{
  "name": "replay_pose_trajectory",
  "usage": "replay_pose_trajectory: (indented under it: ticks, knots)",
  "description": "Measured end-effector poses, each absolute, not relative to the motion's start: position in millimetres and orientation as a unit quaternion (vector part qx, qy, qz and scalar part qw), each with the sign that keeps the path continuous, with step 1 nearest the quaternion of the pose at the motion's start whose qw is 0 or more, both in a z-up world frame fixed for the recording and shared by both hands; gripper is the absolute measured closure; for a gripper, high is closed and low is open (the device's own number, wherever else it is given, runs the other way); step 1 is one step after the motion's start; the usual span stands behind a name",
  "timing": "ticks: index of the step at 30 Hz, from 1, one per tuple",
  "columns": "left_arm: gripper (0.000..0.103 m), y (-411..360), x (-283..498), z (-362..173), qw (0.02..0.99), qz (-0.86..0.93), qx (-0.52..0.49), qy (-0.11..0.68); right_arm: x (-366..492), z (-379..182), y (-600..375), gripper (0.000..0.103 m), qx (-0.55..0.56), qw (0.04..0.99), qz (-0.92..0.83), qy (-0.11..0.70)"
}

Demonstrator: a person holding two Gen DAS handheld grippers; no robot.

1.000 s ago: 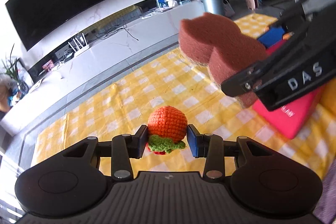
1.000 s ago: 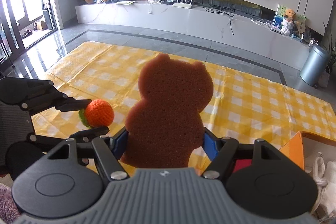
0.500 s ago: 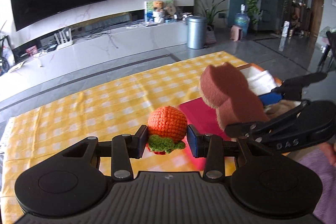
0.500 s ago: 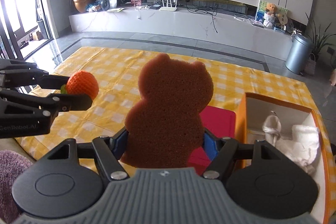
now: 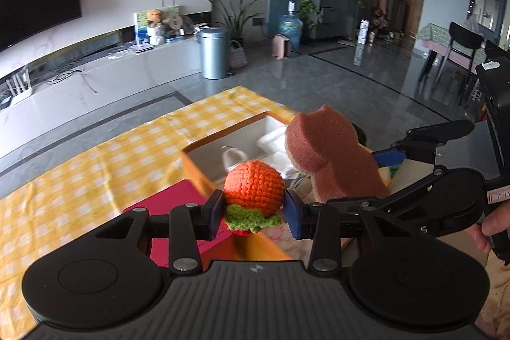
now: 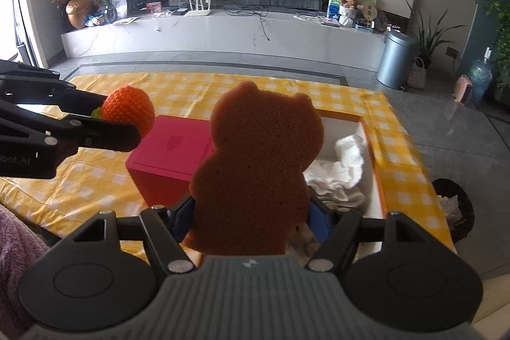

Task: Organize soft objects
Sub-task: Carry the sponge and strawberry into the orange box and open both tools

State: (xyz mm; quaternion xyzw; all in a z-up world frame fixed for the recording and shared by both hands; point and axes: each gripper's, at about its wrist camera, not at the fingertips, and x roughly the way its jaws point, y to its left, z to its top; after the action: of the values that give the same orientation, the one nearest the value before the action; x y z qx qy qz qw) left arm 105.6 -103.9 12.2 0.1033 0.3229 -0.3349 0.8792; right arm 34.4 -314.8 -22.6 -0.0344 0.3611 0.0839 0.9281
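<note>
Two soft things are mid-carry above the orange box [image 6: 377, 177]: the left tool [image 5: 255, 209] clamps a crocheted orange ball [image 5: 254, 187], the right tool [image 6: 251, 212] a bear-shaped sponge [image 6: 255, 168]; next, probably, lowering and releasing them inside.

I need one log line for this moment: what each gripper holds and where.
left gripper: shut on crocheted orange | right gripper: shut on bear-shaped sponge | both above orange box holding white cloths

Clamped btwn right gripper [image 6: 251, 212] fingers: brown bear-shaped foam sponge [image 6: 255, 168], upright; orange-walled box w/ white cloths [image 6: 371, 168] just beyond fingertips.
</note>
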Motion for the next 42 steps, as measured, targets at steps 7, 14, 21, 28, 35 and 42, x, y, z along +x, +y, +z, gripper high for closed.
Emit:
replay_pose_trajectory:
  ticks: [7, 14, 21, 28, 35, 42]
  knots:
    - [0.057, -163, 122, -8, 0.852, -0.367, 0.139, 0.347, 54, -37, -371, 0.032, 0.011, 0.918, 0.06, 0.393]
    - [0.057, -201, 132, -62, 0.802, -0.401, 0.238, 0.373, 89, -82, -369, 0.032, -0.029, 0.893, 0.087, 0.441]
    - [0.057, -219, 135, -103, 0.747, -0.427, 0.348, 0.372, 104, -117, -371, 0.032, -0.05, 0.868, 0.12, 0.48]
    - [0.057, -226, 146, -119, 0.73, -0.431, 0.361, 0.389, 113, -134, -372, 0.03, -0.041, 0.85, 0.137, 0.507]
    - [0.056, -228, 141, -117, 0.725, -0.433, 0.368, 0.388, 107, -134, -374, 0.026, -0.039, 0.848, 0.129, 0.512]
    - [0.04, -224, 130, -96, 0.73, -0.441, 0.37, 0.368, 104, -122, -381, 0.02, -0.028, 0.855, 0.109, 0.506]
